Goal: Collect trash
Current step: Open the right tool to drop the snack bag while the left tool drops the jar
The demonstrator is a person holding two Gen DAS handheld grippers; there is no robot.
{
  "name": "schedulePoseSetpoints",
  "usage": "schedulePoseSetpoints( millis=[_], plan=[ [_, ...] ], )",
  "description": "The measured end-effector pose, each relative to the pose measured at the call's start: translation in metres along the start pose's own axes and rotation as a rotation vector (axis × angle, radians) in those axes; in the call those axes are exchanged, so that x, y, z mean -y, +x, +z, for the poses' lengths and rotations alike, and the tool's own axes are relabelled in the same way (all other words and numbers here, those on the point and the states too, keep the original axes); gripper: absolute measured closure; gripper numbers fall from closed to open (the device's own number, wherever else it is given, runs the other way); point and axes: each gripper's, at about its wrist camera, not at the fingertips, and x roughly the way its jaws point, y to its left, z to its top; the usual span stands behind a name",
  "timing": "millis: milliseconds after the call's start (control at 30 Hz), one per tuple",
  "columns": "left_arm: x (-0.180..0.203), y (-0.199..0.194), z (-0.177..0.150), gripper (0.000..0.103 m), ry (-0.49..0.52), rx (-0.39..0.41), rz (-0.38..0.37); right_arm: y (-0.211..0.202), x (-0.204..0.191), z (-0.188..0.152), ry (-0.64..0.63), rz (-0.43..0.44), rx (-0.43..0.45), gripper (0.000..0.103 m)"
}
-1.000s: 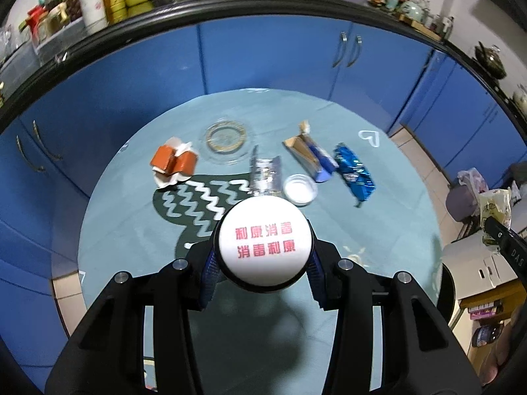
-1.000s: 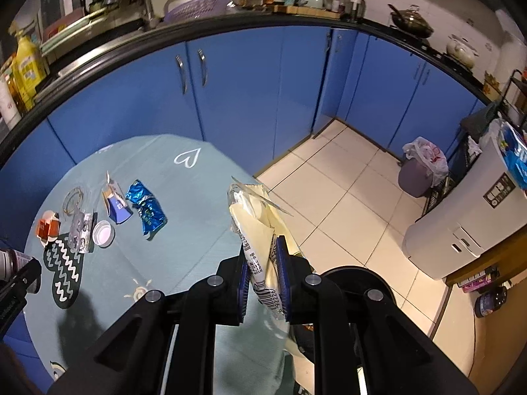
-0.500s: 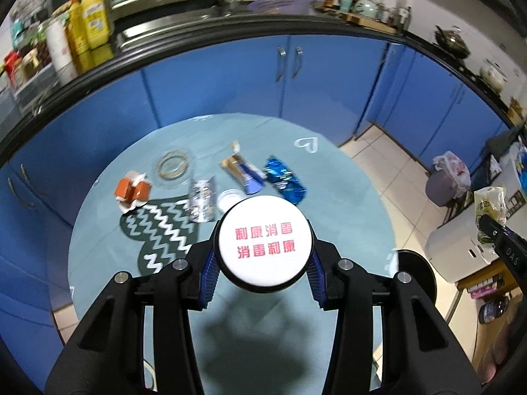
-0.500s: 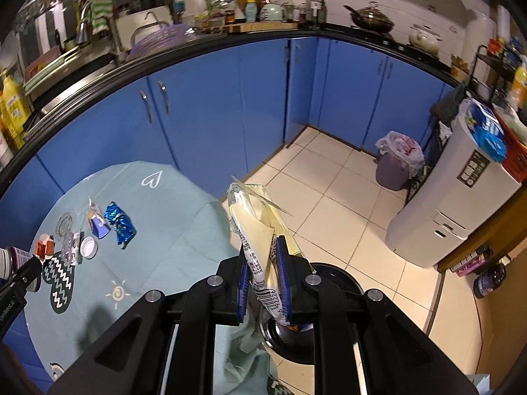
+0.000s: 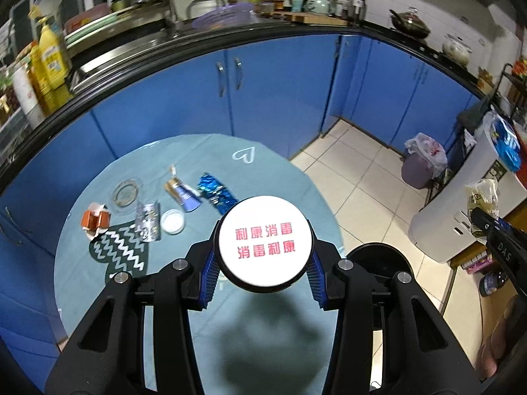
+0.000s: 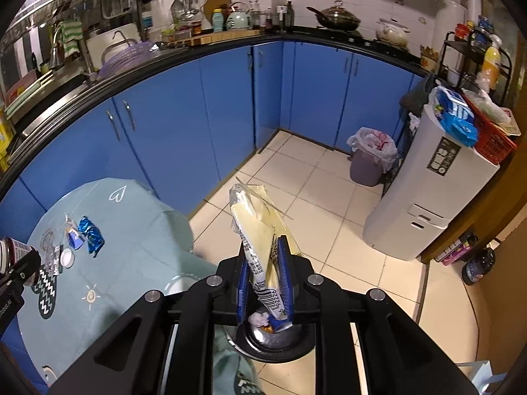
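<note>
My left gripper point(image 5: 263, 256) is shut on a round white-capped bottle point(image 5: 265, 243) with red Chinese print, held above the round teal table point(image 5: 296, 177). My right gripper point(image 6: 265, 273) is shut on a pale yellow snack bag point(image 6: 255, 230), held over a black trash bin point(image 6: 273, 339) on the floor; the bin also shows in the left wrist view point(image 5: 378, 260). On the table lie a blue wrapper point(image 5: 215, 192), a gold-and-blue wrapper point(image 5: 182, 192), a silver wrapper point(image 5: 148, 222), a white lid point(image 5: 172, 221) and an orange carton point(image 5: 95, 220).
A clear glass ashtray point(image 5: 126, 192) sits at the table's far left. Blue cabinets point(image 6: 184, 125) curve behind the table. A white appliance point(image 6: 425, 194) and a lined purple bin point(image 6: 369, 158) stand on the tiled floor to the right.
Both grippers have swung right, away from the table toward the floor. The black bin has come under the right gripper and into the left view. Both grips are unchanged.
</note>
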Motion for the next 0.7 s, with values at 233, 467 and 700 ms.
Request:
schedulePoseSetpoints(
  millis=[233, 467, 700],
  plan=[
    [0.029, -0.001, 0.002, 0.057, 0.052, 0.008, -0.015, -0.011, 0.026, -0.001, 0.066, 0.037, 0.055, 0.021],
    [0.05, 0.0, 0.004, 0.057, 0.087, 0.004, -0.03, -0.018, 0.045, 0.005, 0.115, 0.03, 0.094, 0.018],
    [0.076, 0.0, 0.005, 0.057, 0.135, 0.01, -0.051, -0.015, 0.069, 0.001, 0.157, -0.004, 0.082, 0.018]
  ],
)
